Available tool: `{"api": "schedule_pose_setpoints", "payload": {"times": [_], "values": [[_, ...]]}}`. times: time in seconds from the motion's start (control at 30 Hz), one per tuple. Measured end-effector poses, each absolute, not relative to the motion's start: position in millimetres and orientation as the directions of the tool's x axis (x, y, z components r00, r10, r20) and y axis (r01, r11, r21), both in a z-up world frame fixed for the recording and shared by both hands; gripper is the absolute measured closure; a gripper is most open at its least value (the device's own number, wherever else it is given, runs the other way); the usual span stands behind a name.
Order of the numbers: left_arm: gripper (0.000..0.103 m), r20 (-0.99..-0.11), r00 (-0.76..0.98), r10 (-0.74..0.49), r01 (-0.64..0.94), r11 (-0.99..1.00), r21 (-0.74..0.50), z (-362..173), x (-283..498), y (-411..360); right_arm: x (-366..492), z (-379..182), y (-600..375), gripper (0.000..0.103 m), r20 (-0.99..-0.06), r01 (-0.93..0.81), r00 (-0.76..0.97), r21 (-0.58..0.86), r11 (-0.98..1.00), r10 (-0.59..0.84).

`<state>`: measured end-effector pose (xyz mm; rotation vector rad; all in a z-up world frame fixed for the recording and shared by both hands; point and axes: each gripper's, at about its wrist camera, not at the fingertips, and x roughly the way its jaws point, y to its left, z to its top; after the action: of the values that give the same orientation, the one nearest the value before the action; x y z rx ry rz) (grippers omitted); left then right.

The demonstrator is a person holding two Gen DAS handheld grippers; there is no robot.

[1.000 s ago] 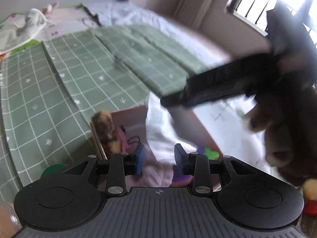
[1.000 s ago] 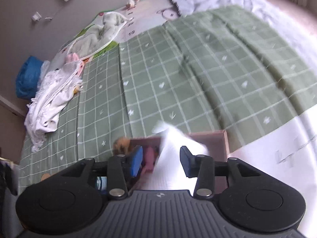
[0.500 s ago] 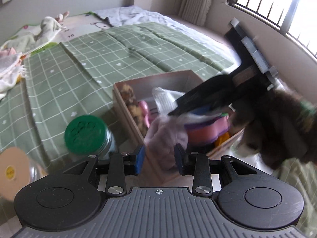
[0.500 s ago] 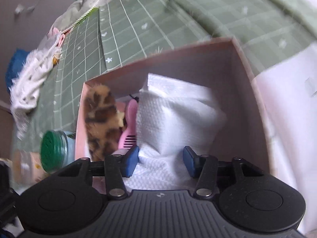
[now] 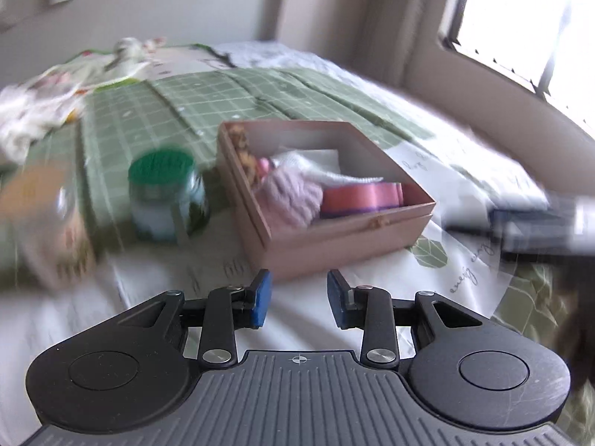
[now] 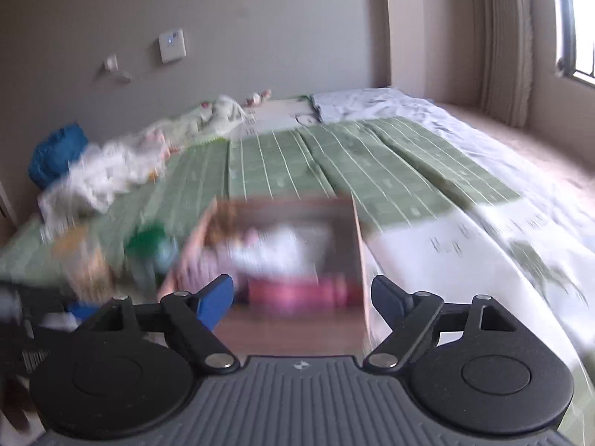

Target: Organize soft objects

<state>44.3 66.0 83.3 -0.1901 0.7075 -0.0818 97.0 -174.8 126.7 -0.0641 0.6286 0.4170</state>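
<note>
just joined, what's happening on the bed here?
A person with a two-finger tool in each hand is packing soft items into an open pink cardboard box on the bed. A white cloth now lies inside. The right tool has just been opening and holds nothing. The left tool is also empty, jaws apart.

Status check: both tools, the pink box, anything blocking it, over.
Left tool open, empty. Right tool jaws just opened wide, nothing between them. Pink box on the bed, white cloth inside. Green-lidded jar beside it, not blocking.
</note>
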Motion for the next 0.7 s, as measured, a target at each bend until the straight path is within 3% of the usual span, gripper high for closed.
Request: {"api": "schedule_pose_setpoints", "payload": {"times": [0.1, 0.23, 0.33, 0.7], "values": [[0.067, -0.632, 0.766, -0.116, -0.004, 0.983, -0.185, 53.2, 25.7, 40.2, 60.1, 81.3, -175.5, 0.021, -0.647, -0.367, 0.710, -0.005, 0.930, 0.277], [0.066, -0.679, 0.731, -0.065, -0.003, 0.995, -0.098, 25.7, 21.1, 13.7, 42.0, 28.8, -175.0, 0.019, -0.734, -0.320, 0.639, 0.019, 0.947, 0.231], [0.067, -0.657, 0.753, -0.029, 0.021, 1.000, -0.020, 21.6, 18.1, 3.8, 33.4, 15.0, -179.5, 0.001, -0.673, -0.264, 0.714, -0.005, 0.964, 0.192], [0.066, -0.627, 0.779, -0.008, 0.020, 1.000, 0.013, 13.7, 16.2, -1.2, 39.0, 10.2, -187.5, 0.000, -0.657, -0.224, 0.729, 0.036, 0.974, 0.192]]}}
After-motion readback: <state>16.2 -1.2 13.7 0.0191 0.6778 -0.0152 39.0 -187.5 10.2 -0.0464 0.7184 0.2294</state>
